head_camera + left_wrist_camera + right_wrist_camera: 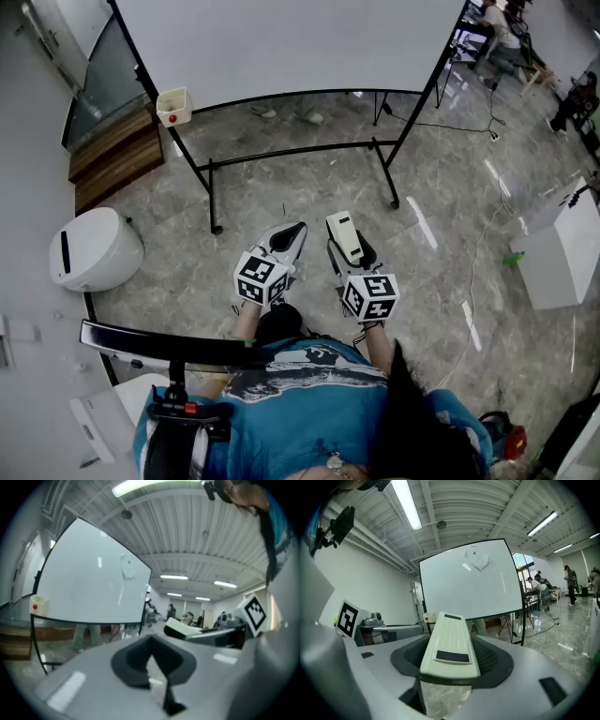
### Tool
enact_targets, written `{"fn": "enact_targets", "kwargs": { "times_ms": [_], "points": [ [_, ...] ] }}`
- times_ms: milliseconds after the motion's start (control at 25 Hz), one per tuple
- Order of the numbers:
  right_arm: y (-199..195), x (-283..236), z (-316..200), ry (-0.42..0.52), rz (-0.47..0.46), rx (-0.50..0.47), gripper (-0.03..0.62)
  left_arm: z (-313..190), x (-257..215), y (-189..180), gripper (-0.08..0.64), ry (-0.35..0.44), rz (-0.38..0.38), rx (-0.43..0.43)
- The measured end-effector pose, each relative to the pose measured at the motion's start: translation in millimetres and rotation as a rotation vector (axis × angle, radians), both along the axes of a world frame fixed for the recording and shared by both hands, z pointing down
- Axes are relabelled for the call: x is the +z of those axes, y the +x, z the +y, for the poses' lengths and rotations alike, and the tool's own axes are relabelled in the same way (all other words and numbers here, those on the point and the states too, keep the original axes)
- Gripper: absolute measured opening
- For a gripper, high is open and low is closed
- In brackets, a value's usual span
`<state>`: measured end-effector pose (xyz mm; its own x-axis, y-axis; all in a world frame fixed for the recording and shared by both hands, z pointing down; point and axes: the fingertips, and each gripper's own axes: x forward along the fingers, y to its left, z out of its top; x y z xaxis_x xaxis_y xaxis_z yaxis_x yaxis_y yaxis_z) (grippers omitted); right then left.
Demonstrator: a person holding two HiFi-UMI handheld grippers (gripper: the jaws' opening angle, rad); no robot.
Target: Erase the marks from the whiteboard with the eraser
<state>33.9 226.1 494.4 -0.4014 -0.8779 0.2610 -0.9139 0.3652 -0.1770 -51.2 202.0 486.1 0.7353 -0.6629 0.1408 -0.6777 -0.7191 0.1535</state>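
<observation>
The right gripper (349, 246) has its fingers clamped on the cream eraser (450, 644), which lies lengthwise between them and sticks out past the tips toward the whiteboard (471, 581). The left gripper (289, 234) holds nothing, its fingers (140, 660) drawn almost together. Both hang over the floor (309, 187), well apart from the board, which stands on its frame ahead.

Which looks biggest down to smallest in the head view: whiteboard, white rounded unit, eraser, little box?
1. whiteboard
2. white rounded unit
3. eraser and little box: about alike; eraser sits nearer the camera, so unranked.
</observation>
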Motion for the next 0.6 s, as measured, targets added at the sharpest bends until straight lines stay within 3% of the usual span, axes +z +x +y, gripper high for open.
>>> {"fn": "enact_targets", "kwargs": {
  "times_ms": [600],
  "points": [
    [-75.1, -1.2, -118.4, -0.013, 0.003, 0.067, 0.264, -116.8, -4.9, -79.9, 0.003, -0.012, 0.019, 0.047]
  ]
}}
